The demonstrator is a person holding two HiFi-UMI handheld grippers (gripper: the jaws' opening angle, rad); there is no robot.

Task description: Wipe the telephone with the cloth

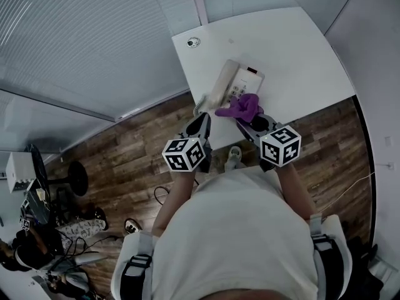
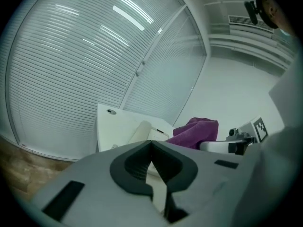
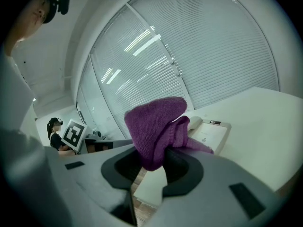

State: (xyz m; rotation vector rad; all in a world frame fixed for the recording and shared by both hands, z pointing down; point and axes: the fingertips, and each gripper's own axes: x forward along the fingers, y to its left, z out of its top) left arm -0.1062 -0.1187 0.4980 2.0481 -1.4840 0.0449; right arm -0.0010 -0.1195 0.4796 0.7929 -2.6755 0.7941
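A white telephone (image 1: 242, 82) with its handset (image 1: 219, 83) on the cradle sits near the front edge of the white table (image 1: 294, 49). My right gripper (image 1: 248, 122) is shut on a purple cloth (image 1: 240, 107), which hangs over the phone's near end. In the right gripper view the cloth (image 3: 156, 124) bulges up from between the jaws of the right gripper (image 3: 158, 161), with the telephone (image 3: 210, 132) just behind. My left gripper (image 1: 202, 115) is shut and holds nothing, close to the table edge left of the handset. The left gripper view shows the left gripper (image 2: 151, 144), the telephone (image 2: 146, 131) and the cloth (image 2: 196, 131).
A round cable grommet (image 1: 193, 42) sits at the table's far left corner. Window blinds (image 1: 94, 36) run along the left. Wooden floor (image 1: 131, 149) lies below the table edge, with a black stool (image 1: 75, 177) and a seated person (image 1: 37, 249) at lower left.
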